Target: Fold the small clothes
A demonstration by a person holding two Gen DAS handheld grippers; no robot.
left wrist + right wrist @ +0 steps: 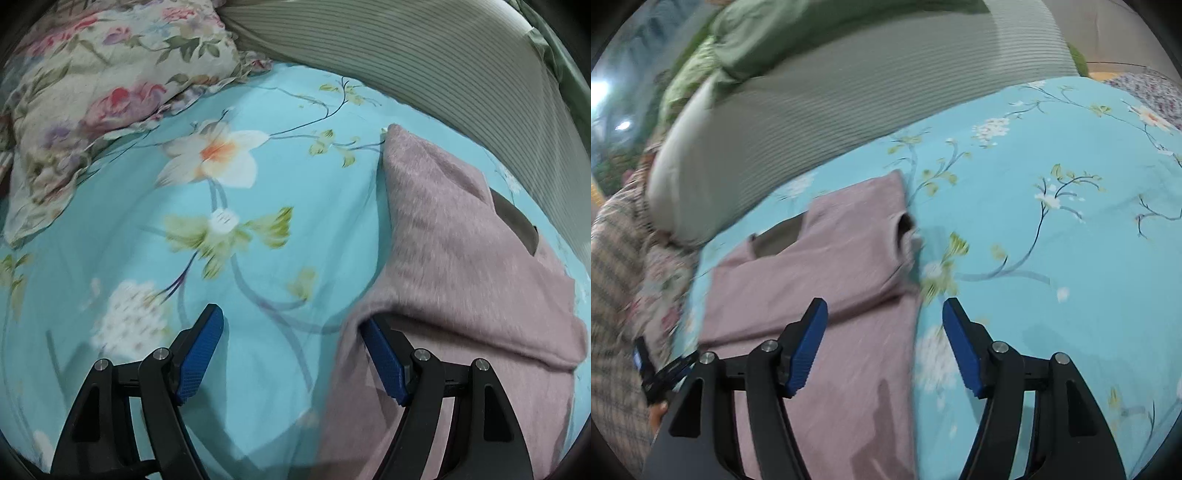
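A mauve-pink fuzzy small garment (461, 266) lies on the turquoise floral bedsheet (258, 229), its upper part folded over the body and a dark inner lining (513, 221) showing at the neck. My left gripper (291, 321) is open above the sheet, and its right finger (384, 358) is at the garment's left edge. In the right wrist view the garment (820, 266) spreads under the left half of my open right gripper (885, 308). The garment's right edge runs between the jaws, and neither pad presses on it.
A flowered pillow (110, 92) lies at the back left. A grey-green ribbed cushion (812, 118) borders the sheet's far side, with green cloth (757, 44) behind it. Checked fabric (613, 295) fills the left edge of the right wrist view. Bare sheet (1052, 240) stretches to the right.
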